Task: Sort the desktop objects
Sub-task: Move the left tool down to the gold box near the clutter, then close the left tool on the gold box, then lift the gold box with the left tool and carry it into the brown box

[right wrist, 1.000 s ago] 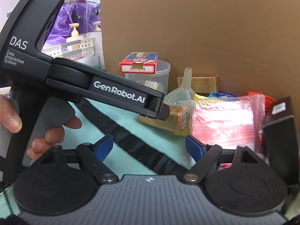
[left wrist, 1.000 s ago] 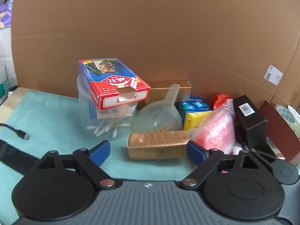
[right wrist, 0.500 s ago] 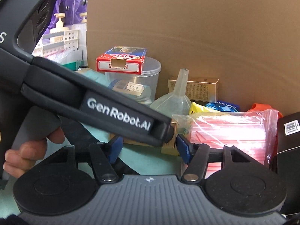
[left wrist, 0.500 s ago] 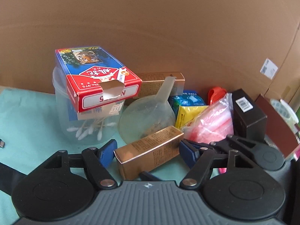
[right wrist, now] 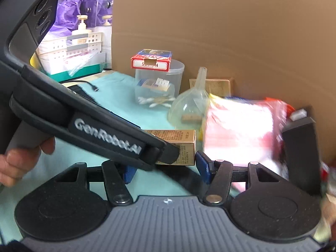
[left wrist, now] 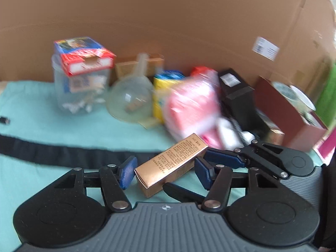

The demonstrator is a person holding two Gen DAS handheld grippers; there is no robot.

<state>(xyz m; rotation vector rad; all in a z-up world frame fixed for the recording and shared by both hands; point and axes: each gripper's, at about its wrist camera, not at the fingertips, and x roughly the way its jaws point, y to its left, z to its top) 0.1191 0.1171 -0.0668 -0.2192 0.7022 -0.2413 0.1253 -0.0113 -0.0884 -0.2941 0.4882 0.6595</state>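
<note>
Gold box (left wrist: pixel 171 164) dragged away from clutter; both claws narrowed.

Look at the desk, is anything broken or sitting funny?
Yes. The red and blue card box sits on top of the clear cotton swab tub and has a piece torn out of its front flap. The clear funnel lies tipped on its side beside the tub instead of standing.
</note>
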